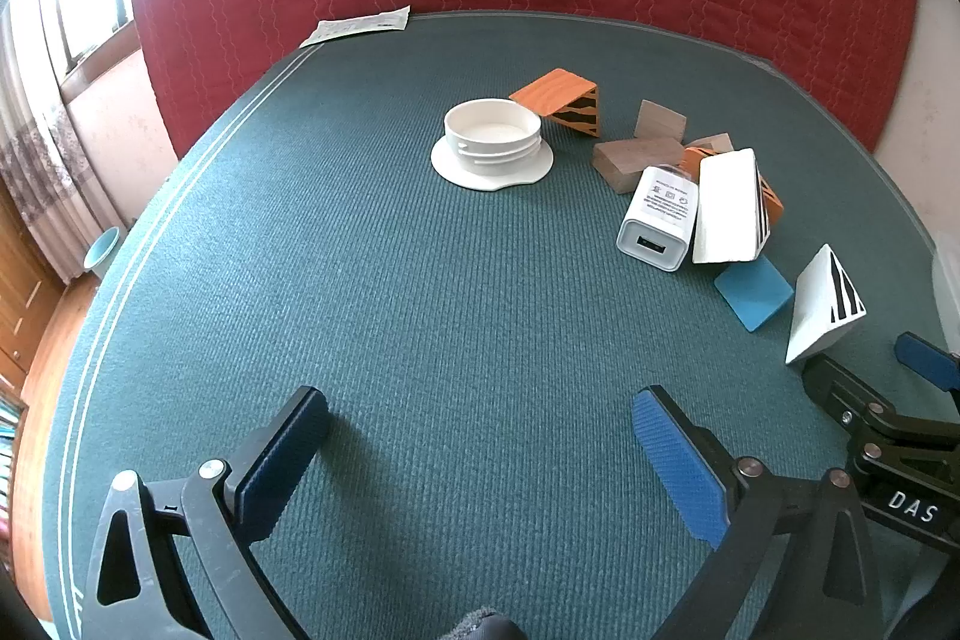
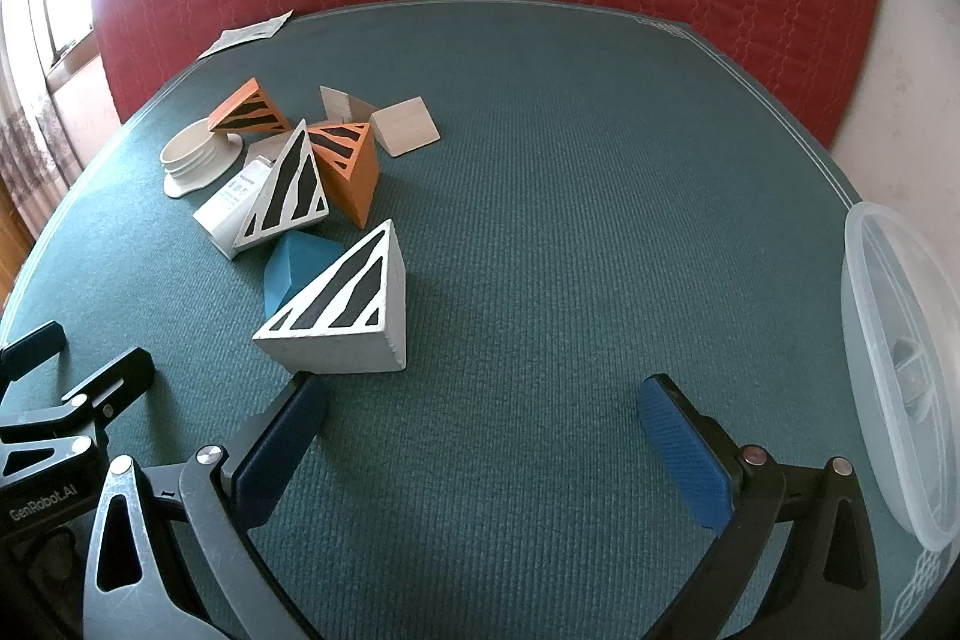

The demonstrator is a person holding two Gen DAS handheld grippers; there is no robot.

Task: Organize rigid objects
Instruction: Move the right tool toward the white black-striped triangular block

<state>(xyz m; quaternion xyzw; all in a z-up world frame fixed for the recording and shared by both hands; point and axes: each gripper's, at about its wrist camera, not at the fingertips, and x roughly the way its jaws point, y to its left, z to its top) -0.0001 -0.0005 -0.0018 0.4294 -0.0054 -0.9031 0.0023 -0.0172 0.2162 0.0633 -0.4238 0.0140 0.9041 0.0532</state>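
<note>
Both grippers, left (image 1: 480, 430) and right (image 2: 483, 418), gape wide over the table (image 2: 570, 160), gripping nothing. Blocks (image 2: 342, 304) cluster mid-table, left of right gripper. Only right view shows clear tub (image 2: 900, 370) at right edge.

Both grippers hang low over the table, side by side and pointing the same way. The left gripper (image 1: 480, 424) has its jaws spread wide with nothing between them, its blue pads (image 1: 678, 466) facing inward. The right gripper (image 2: 483, 412) is spread just as wide and also holds nothing. Each shows at the edge of the other's view, so they sit close together.
</note>
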